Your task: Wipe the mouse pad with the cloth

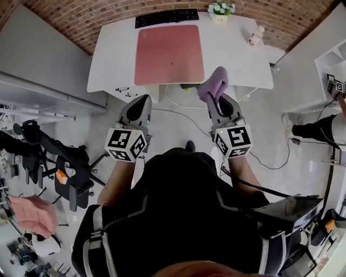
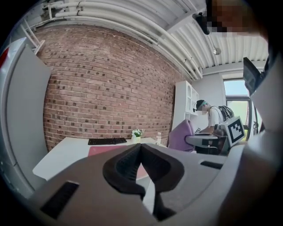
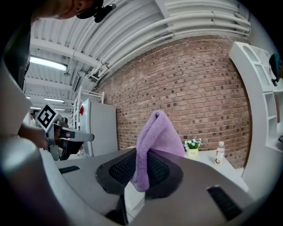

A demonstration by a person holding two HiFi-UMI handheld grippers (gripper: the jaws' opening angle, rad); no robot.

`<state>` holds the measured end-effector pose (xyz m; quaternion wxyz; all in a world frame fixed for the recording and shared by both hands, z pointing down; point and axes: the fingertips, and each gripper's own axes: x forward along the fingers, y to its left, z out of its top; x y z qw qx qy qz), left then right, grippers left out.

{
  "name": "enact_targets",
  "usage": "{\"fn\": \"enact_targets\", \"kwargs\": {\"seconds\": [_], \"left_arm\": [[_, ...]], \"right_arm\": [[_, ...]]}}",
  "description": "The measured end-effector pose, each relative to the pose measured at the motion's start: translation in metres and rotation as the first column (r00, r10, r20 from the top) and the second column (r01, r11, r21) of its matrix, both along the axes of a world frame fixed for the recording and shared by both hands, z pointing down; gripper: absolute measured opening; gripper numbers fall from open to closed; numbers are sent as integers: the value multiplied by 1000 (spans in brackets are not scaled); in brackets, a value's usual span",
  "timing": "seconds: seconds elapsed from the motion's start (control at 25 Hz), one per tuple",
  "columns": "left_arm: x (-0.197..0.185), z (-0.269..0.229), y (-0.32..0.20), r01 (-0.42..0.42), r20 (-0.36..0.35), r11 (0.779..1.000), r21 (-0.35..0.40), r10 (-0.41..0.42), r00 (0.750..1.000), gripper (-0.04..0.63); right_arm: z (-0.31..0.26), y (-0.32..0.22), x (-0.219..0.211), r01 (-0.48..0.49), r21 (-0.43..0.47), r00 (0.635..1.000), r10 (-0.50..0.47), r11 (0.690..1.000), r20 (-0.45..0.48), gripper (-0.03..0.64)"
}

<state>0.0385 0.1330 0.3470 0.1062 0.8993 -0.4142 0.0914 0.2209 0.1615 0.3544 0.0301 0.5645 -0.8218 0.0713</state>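
A pink mouse pad (image 1: 169,54) lies on the white desk (image 1: 111,59), in front of a black keyboard (image 1: 166,17). My right gripper (image 1: 218,100) is shut on a folded purple cloth (image 1: 214,85), held up in the air just short of the desk's near edge. In the right gripper view the cloth (image 3: 152,141) stands up between the jaws. My left gripper (image 1: 143,103) is shut with nothing in it, level with the right one and also short of the desk. In the left gripper view the pad (image 2: 102,150) shows beyond the closed jaws.
A small pot of white flowers (image 1: 220,11) and a small bottle (image 1: 255,37) stand at the desk's far right. Cables (image 1: 178,105) trail on the floor under the desk. A black office chair (image 1: 65,167) is at my left, white shelves (image 1: 332,70) at my right.
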Motion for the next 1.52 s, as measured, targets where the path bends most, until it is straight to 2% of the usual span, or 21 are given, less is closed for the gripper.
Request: {"fn": "enact_targets", "kwargs": {"seconds": [0.2,0.52,0.72,0.88,1.2,1.52], "left_arm": [[10,9,-23,-8,20,1000,-24,9,1000,2],[9,18,-61,-36,-16,999,-39,35,999,2],[-4,19,-92,-78,-48,996,-32,77,996,2],[-20,16,-124,-92,-55,996,-10,91,994,2],[-56,48,-167,-69,-34,995,-70,67,997,2],[-98,89,-197,-11,1,993,-121,12,1000,2]], "right_arm": [[8,-21,10,-6,-17,1000,7,1000,11,52],[17,-56,0,-10,-46,1000,9,999,-6,52],[21,-78,-7,-73,-57,997,71,996,-38,52],[33,-97,-12,-121,-105,992,115,987,-55,52],[81,-131,1,-198,-173,973,174,965,-149,52],[153,-152,22,-261,-266,928,166,928,-333,52]]}}
